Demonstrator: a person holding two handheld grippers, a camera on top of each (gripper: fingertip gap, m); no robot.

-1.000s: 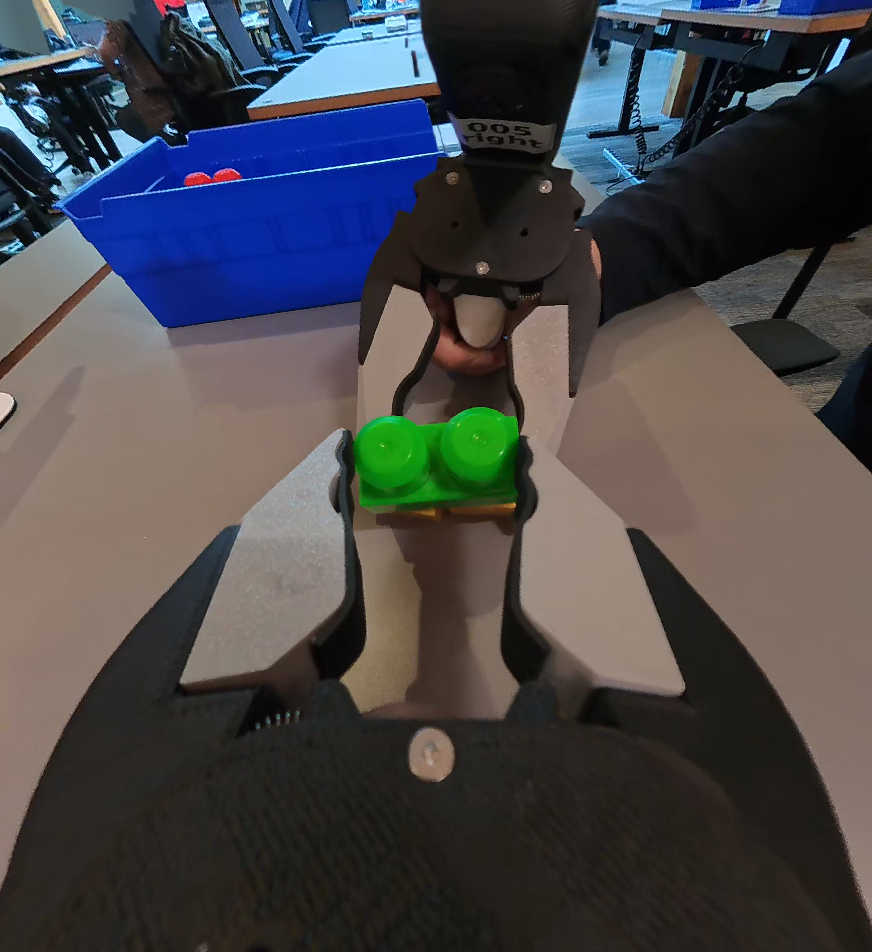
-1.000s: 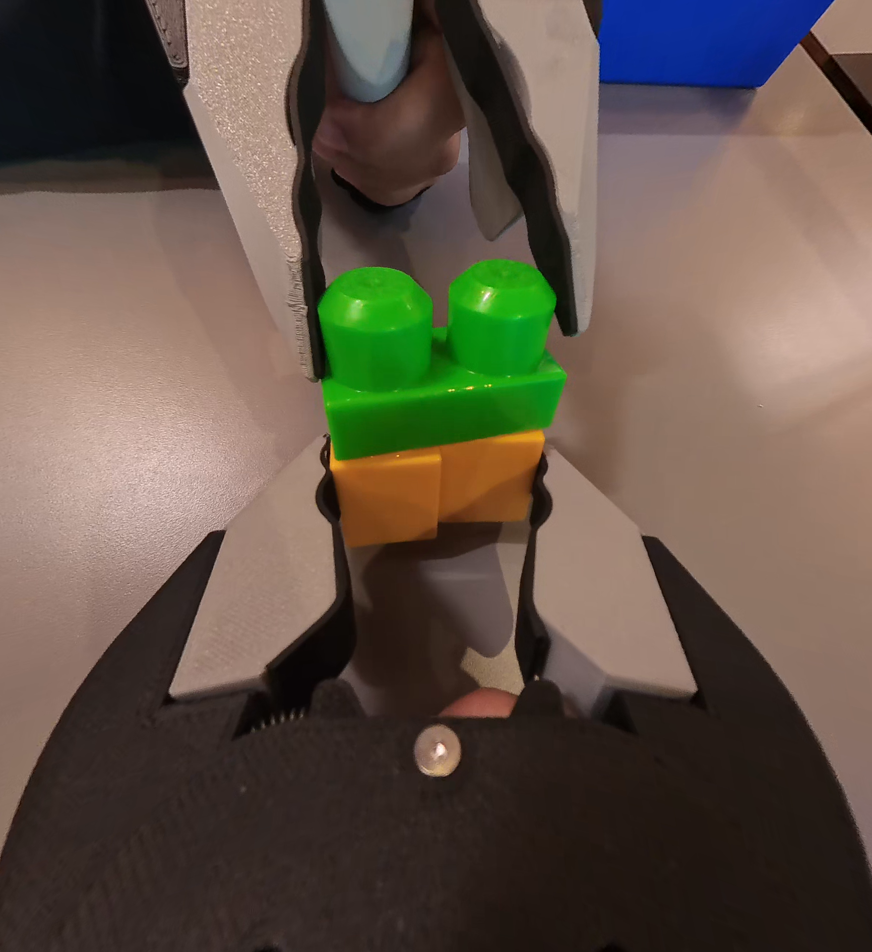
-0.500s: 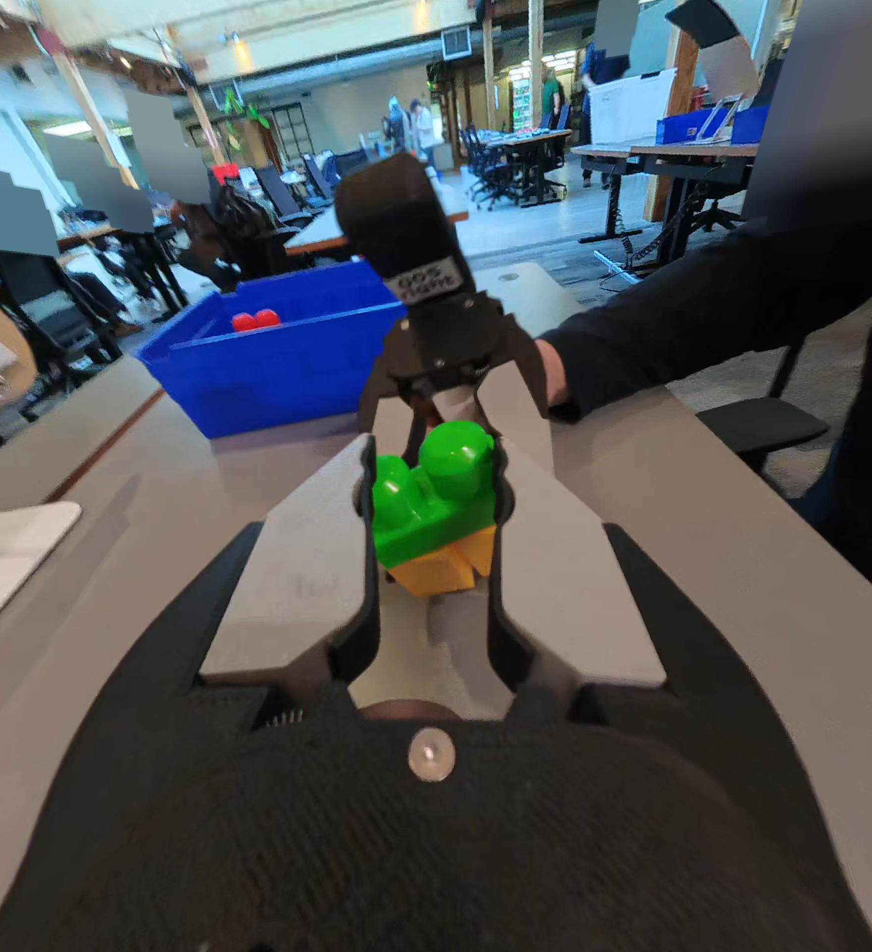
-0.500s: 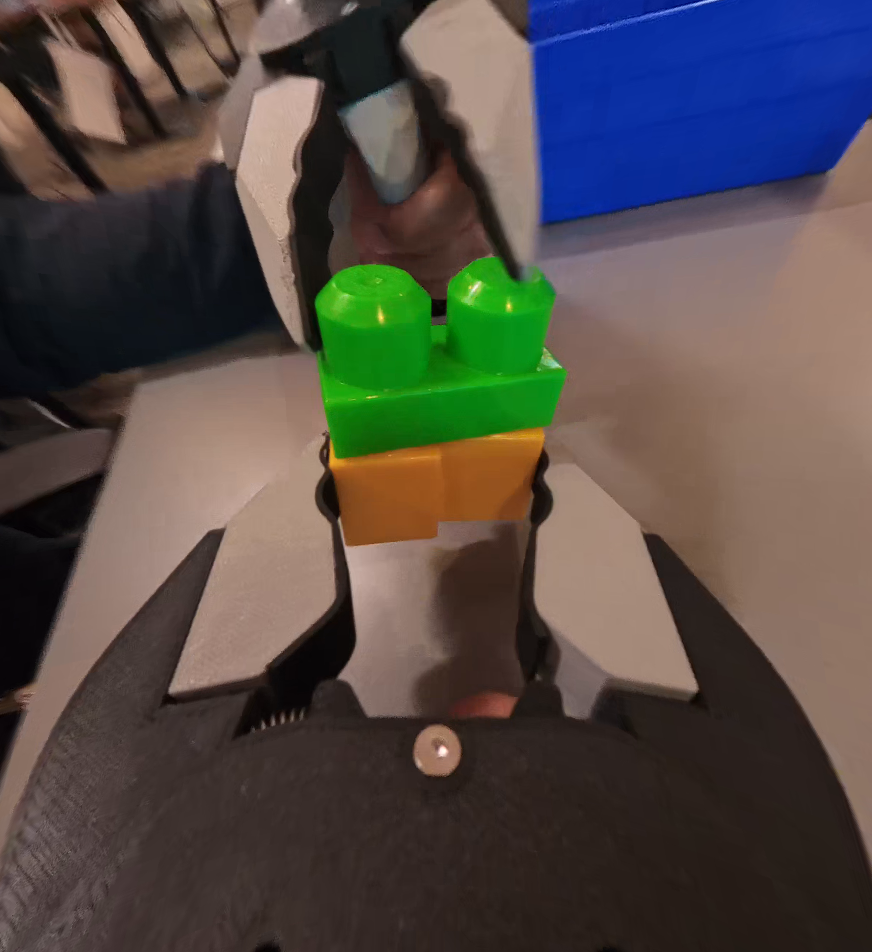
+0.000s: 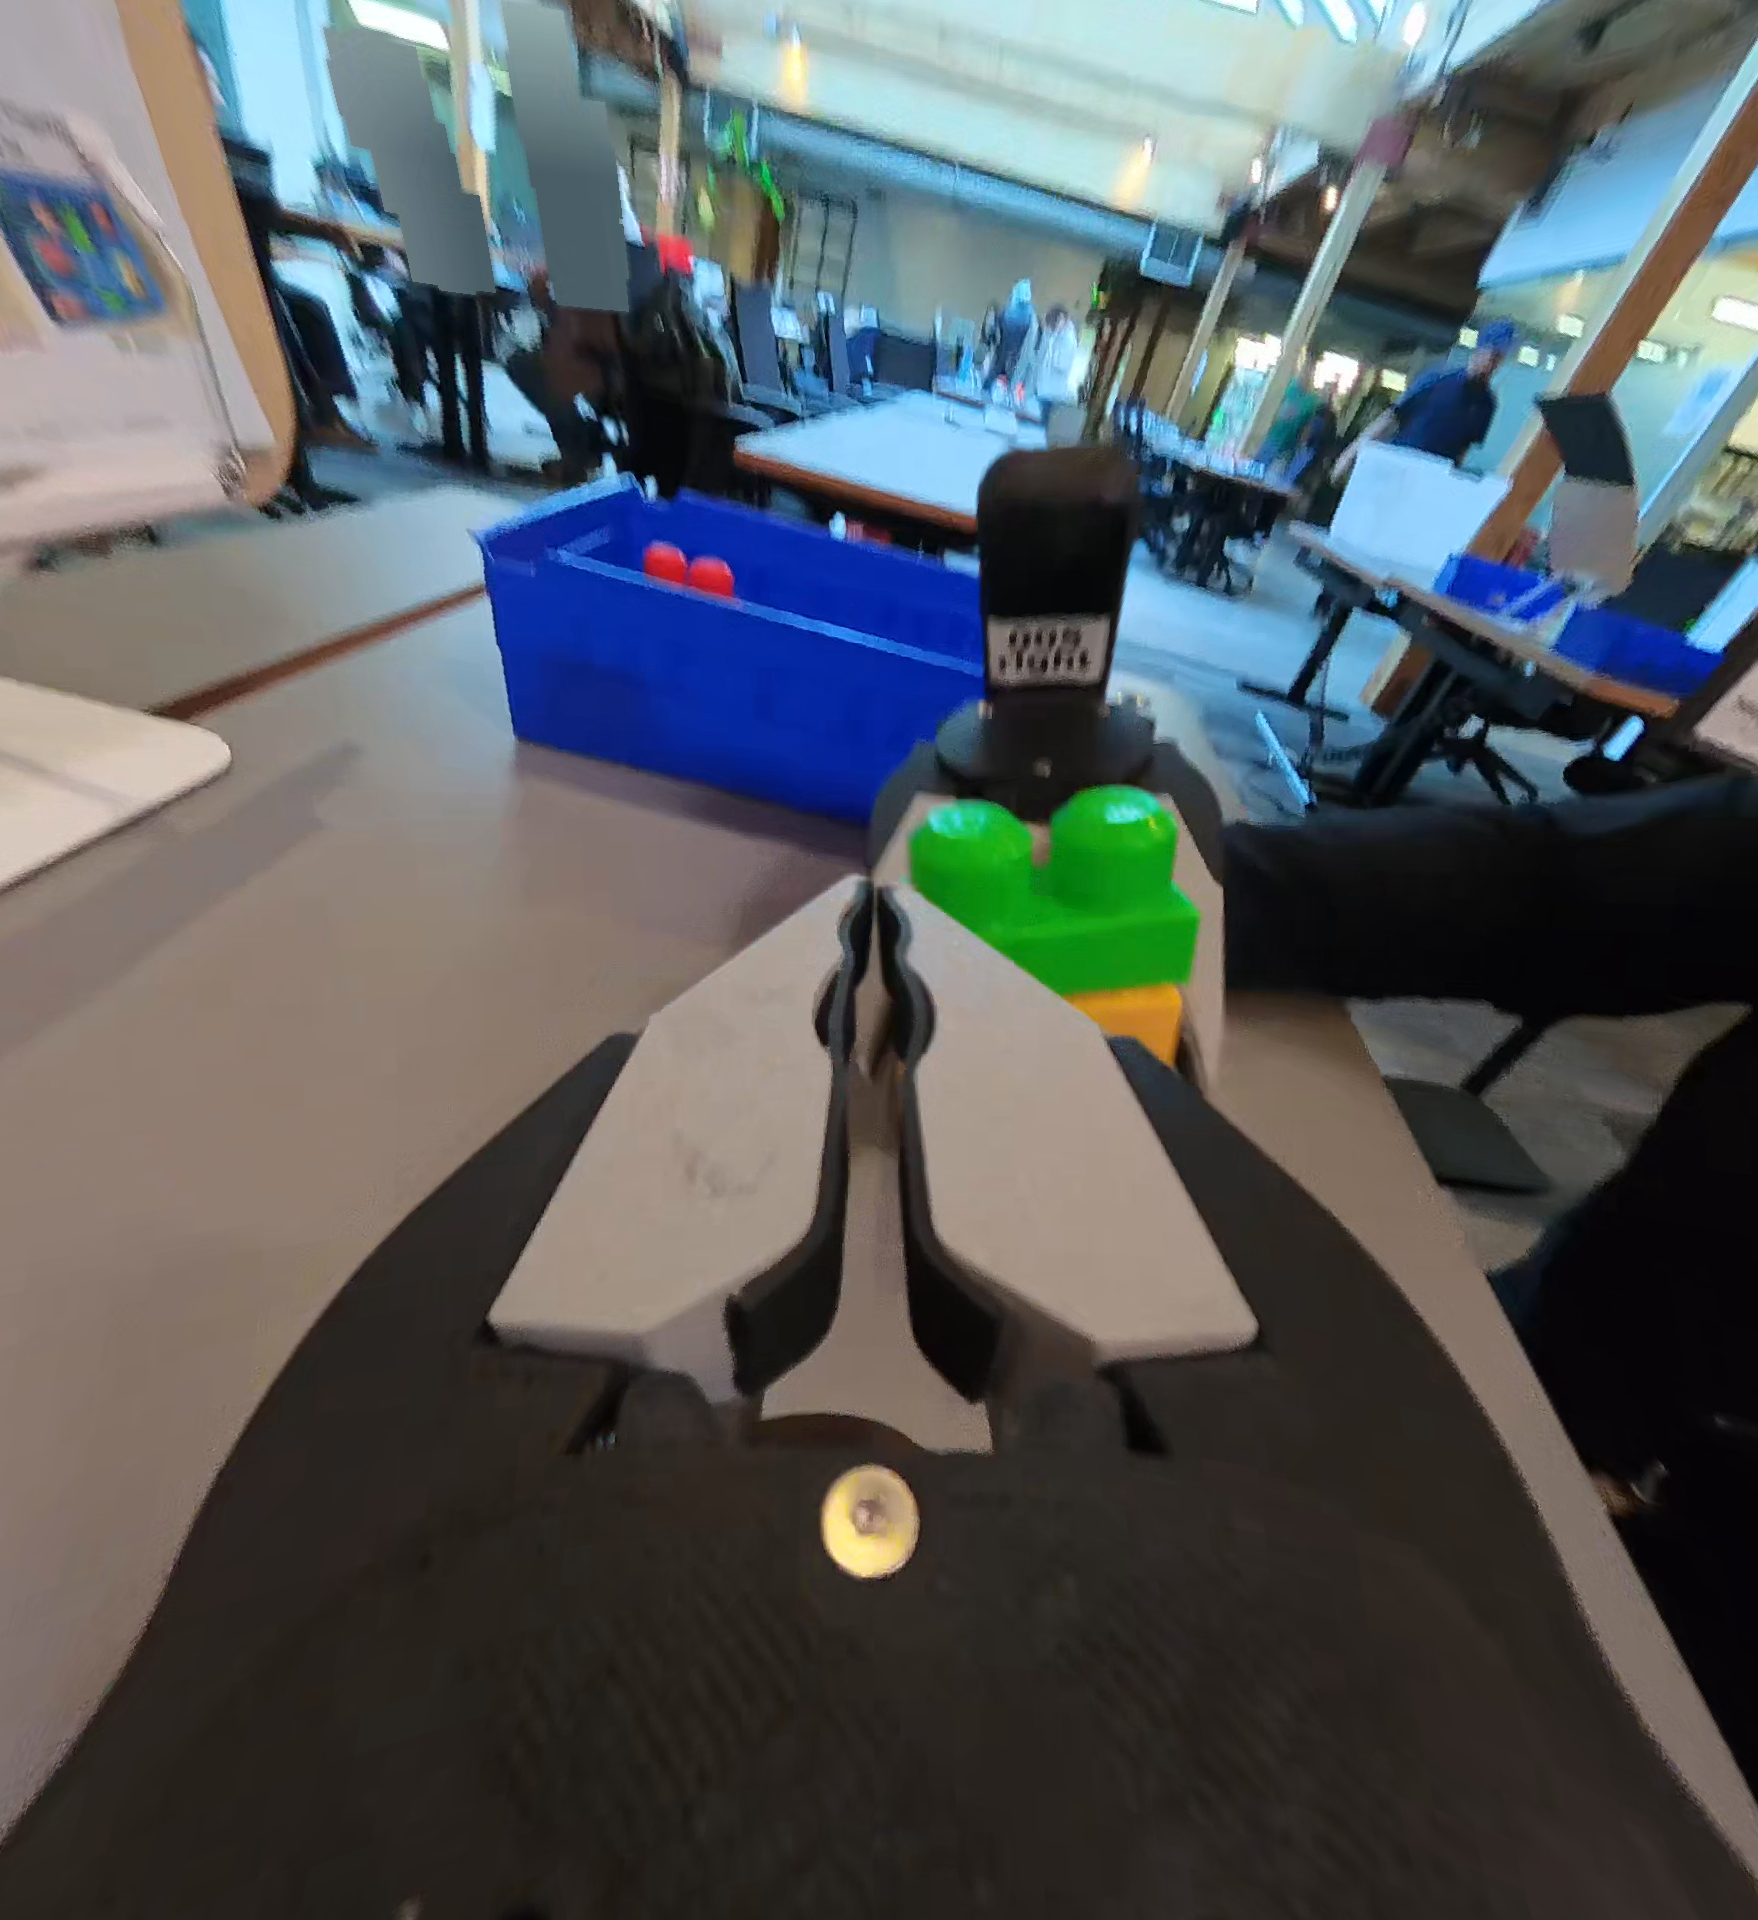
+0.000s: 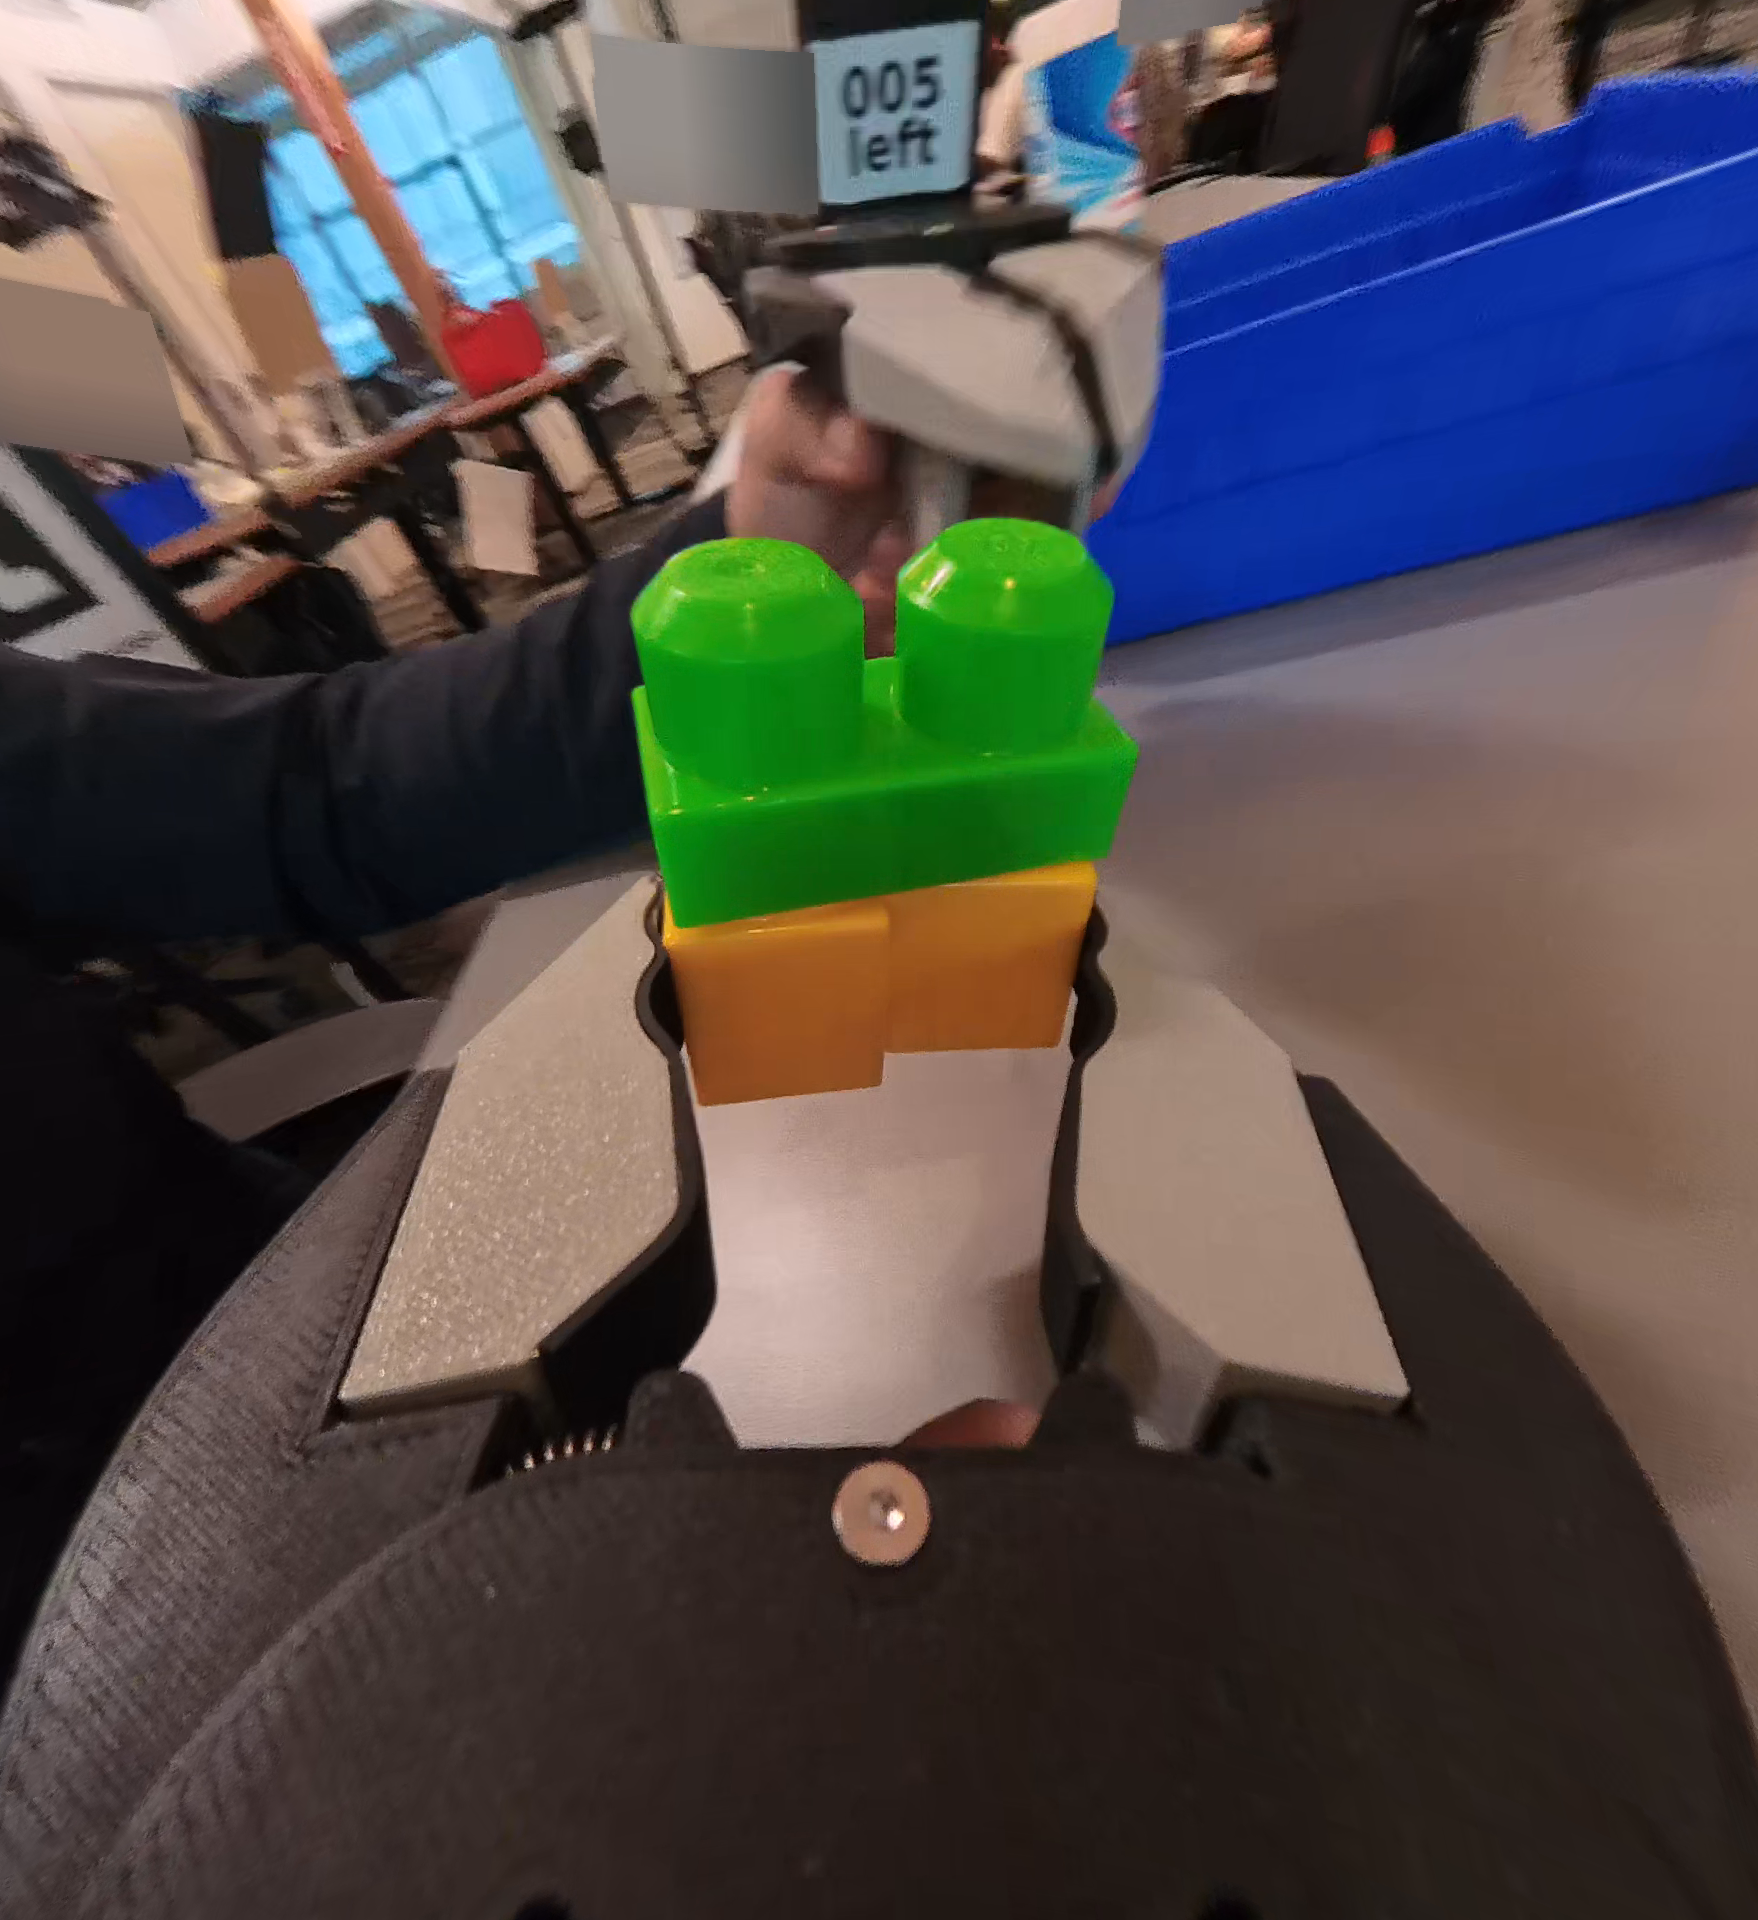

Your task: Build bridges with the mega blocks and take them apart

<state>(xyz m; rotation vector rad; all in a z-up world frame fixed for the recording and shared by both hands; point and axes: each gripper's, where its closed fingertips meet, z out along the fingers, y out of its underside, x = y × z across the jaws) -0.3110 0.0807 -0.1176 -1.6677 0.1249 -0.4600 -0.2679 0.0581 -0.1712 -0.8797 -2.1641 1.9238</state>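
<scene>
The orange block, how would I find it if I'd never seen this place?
Find the blue bin on the grey table. In front, the right gripper pinches a two-block stack. The orange block is the bottom one, under the green block.

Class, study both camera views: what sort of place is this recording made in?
Probably a large open-plan office or lab: rows of long desks with office chairs, people standing farther back, and exposed beams overhead. Nearby, a blue bin sits on a grey table.
</scene>
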